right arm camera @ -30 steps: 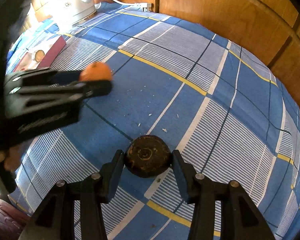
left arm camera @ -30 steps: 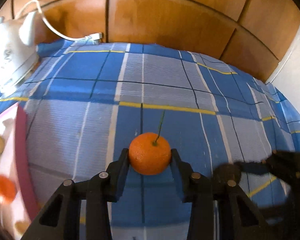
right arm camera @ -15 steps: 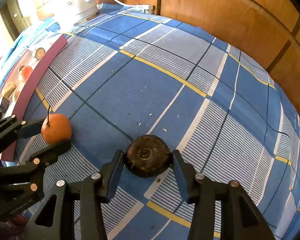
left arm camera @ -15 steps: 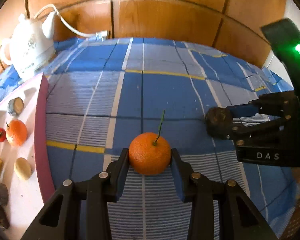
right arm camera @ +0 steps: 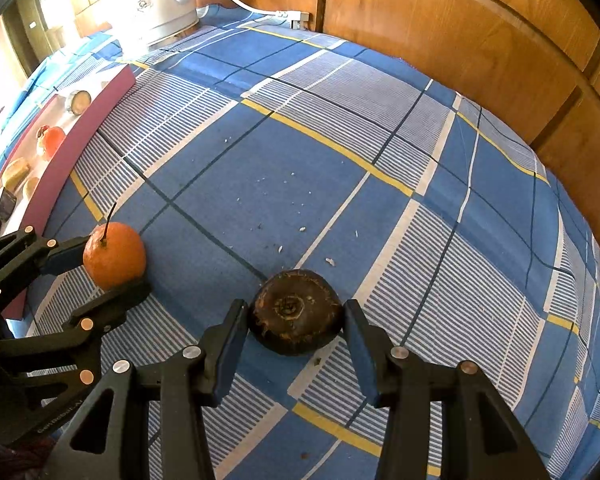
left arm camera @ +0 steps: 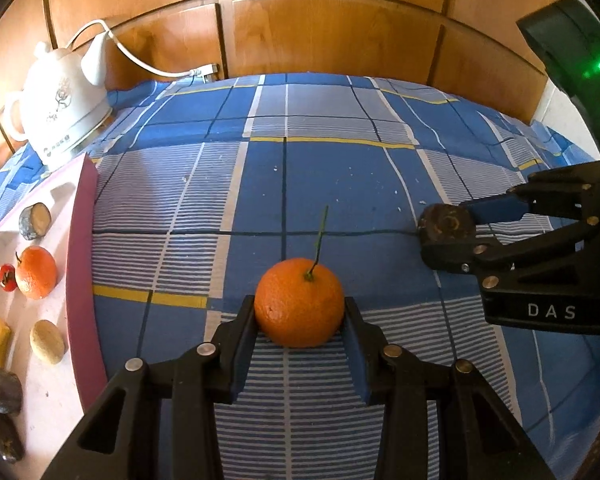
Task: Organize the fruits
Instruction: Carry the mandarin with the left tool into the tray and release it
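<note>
Jaws of the left gripper (left arm camera: 299,316) clamp an orange (left arm camera: 299,302) at lower centre, the right gripper (right arm camera: 296,322) pinches a dark round fruit (right arm camera: 296,322), both apparently bound for the part-filled tray (left arm camera: 80,264) at left.

- Checked cloth (left arm camera: 340,184) ahead of my tools: open bench up to the wooden panels (left arm camera: 340,28).
- Left edge: tray rim (left arm camera: 85,280) stands raised; kettle (left arm camera: 64,116) and its cord (left arm camera: 140,60) block the far-left corner.
- My right tool (left arm camera: 446,232) closes off the right side.
</note>
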{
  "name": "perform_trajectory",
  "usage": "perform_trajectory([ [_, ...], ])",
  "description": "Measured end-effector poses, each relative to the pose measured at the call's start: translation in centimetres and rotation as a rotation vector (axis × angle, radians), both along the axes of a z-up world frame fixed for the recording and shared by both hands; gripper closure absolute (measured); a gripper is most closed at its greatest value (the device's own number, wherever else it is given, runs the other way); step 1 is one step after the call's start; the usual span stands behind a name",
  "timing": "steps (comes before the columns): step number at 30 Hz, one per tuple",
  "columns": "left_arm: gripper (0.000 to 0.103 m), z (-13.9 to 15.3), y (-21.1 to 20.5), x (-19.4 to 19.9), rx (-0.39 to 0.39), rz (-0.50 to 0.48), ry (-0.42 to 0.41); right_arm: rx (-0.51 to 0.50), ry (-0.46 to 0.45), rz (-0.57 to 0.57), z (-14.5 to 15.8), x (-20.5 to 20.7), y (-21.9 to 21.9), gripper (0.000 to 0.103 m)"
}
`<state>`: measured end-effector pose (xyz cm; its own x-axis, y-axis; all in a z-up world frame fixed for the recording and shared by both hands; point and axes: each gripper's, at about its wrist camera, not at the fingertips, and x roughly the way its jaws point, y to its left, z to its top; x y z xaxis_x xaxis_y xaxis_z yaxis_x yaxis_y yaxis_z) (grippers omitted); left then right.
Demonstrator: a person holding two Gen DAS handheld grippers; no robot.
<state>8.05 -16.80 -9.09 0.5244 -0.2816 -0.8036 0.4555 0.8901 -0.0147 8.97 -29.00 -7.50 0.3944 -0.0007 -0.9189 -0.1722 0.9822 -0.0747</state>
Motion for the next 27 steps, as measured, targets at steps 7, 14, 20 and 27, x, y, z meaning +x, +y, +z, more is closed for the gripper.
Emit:
perform_trajectory([
  [7,0.064,0.7,0.6,-0.5,-0.021,0.01,0.008,-0.015,-0.01,0.014,0.0,-0.1,0.2,0.054],
  [14,0.064,4.3,3.4,-1.7,-0.084,0.045,-0.056,-0.026,-0.017,0.019,-0.1,-0.2,0.3,0.054],
  [20,0.064,6.5,9.0,-0.7,-0.17,0.178,-0.042,-0.035,-0.022,0.017,0.0,-0.3,0.4,0.054],
  [27,0.064,7.9,18.4,0.9,-0.265,0.392,-0.027,-0.043,-0.023,0.018,0.0,-0.3,0.5,0.054],
])
